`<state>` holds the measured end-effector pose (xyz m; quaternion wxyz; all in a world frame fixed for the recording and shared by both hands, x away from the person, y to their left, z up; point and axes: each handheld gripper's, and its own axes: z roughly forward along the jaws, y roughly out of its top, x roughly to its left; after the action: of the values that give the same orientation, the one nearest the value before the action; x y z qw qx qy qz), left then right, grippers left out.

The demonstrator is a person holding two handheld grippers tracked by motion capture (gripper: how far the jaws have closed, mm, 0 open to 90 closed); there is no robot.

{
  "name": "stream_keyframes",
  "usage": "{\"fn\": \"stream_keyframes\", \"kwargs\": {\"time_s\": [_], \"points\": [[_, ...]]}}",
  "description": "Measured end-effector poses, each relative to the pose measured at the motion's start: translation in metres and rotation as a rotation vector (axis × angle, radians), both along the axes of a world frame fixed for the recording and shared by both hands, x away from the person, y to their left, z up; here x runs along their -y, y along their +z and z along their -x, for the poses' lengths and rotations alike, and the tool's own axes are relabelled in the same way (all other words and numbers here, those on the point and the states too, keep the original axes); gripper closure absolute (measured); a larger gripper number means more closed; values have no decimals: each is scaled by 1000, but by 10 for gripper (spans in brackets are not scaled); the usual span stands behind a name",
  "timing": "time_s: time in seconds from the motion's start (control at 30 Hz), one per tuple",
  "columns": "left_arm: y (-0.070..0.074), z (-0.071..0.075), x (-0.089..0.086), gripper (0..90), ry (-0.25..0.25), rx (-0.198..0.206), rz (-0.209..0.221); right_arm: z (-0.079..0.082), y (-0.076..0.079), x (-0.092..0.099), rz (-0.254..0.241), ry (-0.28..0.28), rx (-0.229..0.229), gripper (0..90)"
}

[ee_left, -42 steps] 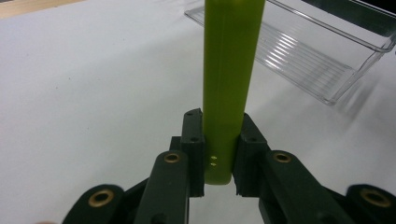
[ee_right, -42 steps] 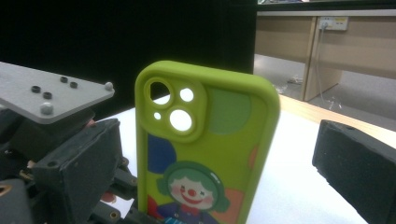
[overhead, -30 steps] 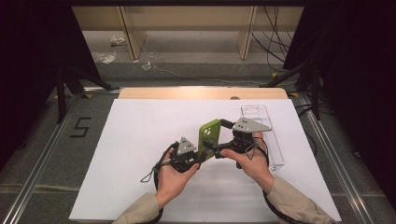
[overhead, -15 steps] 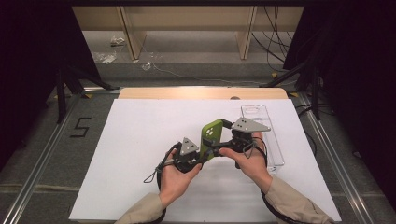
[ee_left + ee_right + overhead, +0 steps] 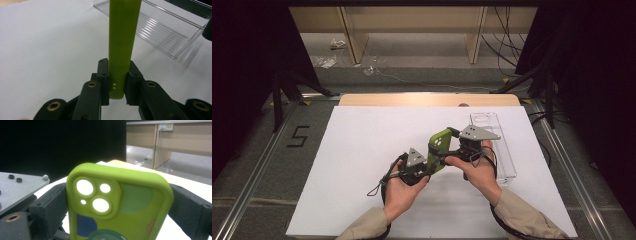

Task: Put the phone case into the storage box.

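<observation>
Near the counter's [image 5: 337, 165] front edge, just right of centre, we hold a green phone case [image 5: 439, 146] up between both claws. Our left claw [image 5: 424, 167] is clamped on the case's bottom edge, the slim side profile standing between its pads [image 5: 103, 75]. At about two o'clock from it, our right claw [image 5: 458, 146] straddles the camera end; its jaws have just been closing on the case's wide sides, and we cannot tell if they press yet. We judge the step a handover or regrip; next the right claw should seat firmly before the left lets go. The case is soft-looking lime green, with camera cutouts and coloured patches. Farther off, at one o'clock, lies a clear tray [image 5: 499, 145].
</observation>
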<state>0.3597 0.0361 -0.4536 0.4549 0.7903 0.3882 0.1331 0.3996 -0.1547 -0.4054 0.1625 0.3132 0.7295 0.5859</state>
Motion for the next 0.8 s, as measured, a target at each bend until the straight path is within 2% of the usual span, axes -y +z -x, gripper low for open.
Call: {"fn": "stream_keyframes", "kwargs": {"time_s": [0.13, 0.57, 0.7, 0.8], "points": [[-1, 0, 1, 769, -5, 0, -3, 0, -1, -2, 3, 4, -1, 142], [1, 1, 1, 767, -10, 22, -1, 0, 2, 0, -17, 14, 0, 159], [3, 1, 1, 756, -42, 51, 6, 1, 4, 1, -20, 21, 11, 163], [5, 1, 1, 700, -60, 74, 5, 1, 7, 3, -23, 25, 16, 164]]}}
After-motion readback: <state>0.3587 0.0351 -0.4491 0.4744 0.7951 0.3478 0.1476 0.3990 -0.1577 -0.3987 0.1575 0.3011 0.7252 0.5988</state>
